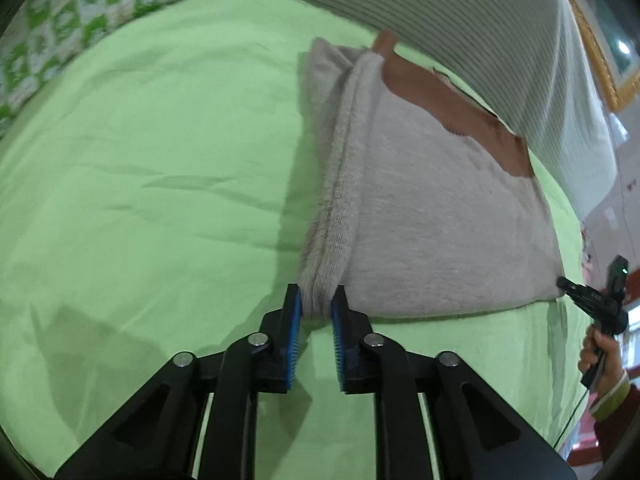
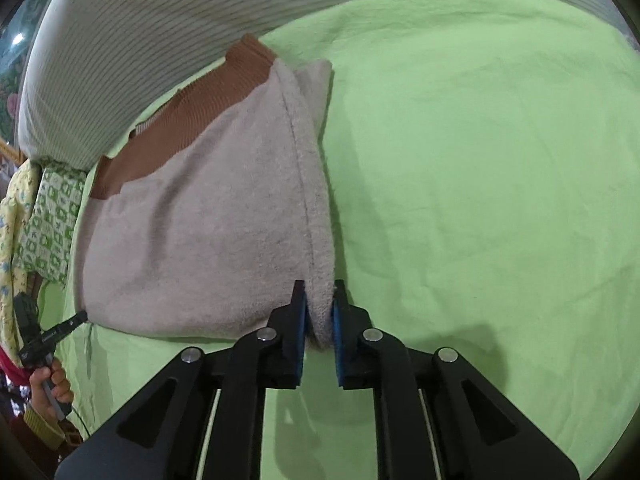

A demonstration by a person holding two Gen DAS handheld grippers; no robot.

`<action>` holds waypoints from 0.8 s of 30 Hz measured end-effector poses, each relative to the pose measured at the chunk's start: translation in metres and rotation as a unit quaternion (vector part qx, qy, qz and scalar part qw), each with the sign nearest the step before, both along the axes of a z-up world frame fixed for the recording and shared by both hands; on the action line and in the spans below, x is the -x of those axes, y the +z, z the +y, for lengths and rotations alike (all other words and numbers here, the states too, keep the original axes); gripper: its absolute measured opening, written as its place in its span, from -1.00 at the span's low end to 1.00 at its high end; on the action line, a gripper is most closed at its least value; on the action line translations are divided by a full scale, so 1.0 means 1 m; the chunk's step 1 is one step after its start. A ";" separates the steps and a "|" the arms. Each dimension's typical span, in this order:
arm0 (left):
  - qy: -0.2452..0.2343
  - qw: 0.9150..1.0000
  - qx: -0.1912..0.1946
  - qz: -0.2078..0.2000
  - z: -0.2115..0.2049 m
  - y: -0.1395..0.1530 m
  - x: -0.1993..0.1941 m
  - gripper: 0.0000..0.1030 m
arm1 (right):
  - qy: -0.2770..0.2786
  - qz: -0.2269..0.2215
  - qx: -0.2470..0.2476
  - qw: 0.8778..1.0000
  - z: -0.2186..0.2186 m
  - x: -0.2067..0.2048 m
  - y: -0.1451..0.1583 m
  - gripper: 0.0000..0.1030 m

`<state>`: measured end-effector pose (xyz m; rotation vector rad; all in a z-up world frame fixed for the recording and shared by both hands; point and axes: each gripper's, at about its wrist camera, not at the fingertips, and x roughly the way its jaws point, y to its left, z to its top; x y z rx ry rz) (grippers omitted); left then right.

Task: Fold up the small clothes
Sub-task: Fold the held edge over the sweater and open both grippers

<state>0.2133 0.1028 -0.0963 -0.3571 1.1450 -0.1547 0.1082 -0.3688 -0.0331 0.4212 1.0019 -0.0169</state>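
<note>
Left wrist view
Garment: a small grey fleecy garment with a brown ribbed band (image 1: 432,208) lies on the light green bed sheet (image 1: 160,168), its brown band at the far edge and its near edge towards the camera.
Left tongs: the left gripper (image 1: 316,308) has its blue-padded jaws narrow, pinching the near left corner, where several layers bunch into a thick ridge; holding at a corner gives control of a whole edge for folding.
Right tongs: the right gripper (image 1: 564,284) meets the near right corner with its tip; this view does not show how its jaws stand. Gripping both near corners keeps the edge taut between them.
Surroundings: a grey striped cushion (image 1: 460,28) runs along the far side, a green and white patterned cloth (image 1: 60,28) lies far left.

Right wrist view
Right tongs: here the right gripper (image 2: 320,312) is closed narrowly on the garment's (image 2: 200,232) near corner, fabric squeezed between the blue pads.
Left tongs: the left gripper (image 2: 76,318) touches the opposite near corner at far left.
Lie of cloth: the gripped edge stands up as a seam-lined ridge, seemingly lifted off the sheet (image 2: 480,160), while the brown band rests near the striped cushion (image 2: 140,60).
Judgement: both corners seem raised together, probably to carry the near edge towards the band.
</note>
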 end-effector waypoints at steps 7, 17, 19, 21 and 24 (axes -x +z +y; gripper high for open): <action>0.048 0.998 0.022 -0.038 -0.002 0.035 0.011 -0.44 | 0.004 -0.074 0.039 0.997 0.020 0.007 0.042 -0.65; -0.036 0.997 0.015 -0.066 -0.124 0.031 -0.087 -0.23 | 0.151 -0.096 -0.041 0.983 0.116 -0.092 0.028 -0.65; -0.026 0.997 -0.019 -0.065 -0.127 0.025 -0.110 -0.22 | 0.196 -0.056 -0.030 0.979 0.133 -0.107 0.019 -0.65; 0.004 0.997 -0.052 -0.055 -0.115 0.017 -0.126 -0.21 | 0.221 -0.042 -0.023 0.974 0.143 -0.123 0.008 -0.65; 0.054 0.996 -0.059 -0.036 -0.079 0.004 -0.143 -0.26 | 0.150 -0.025 0.040 0.988 0.122 -0.147 -0.003 -0.65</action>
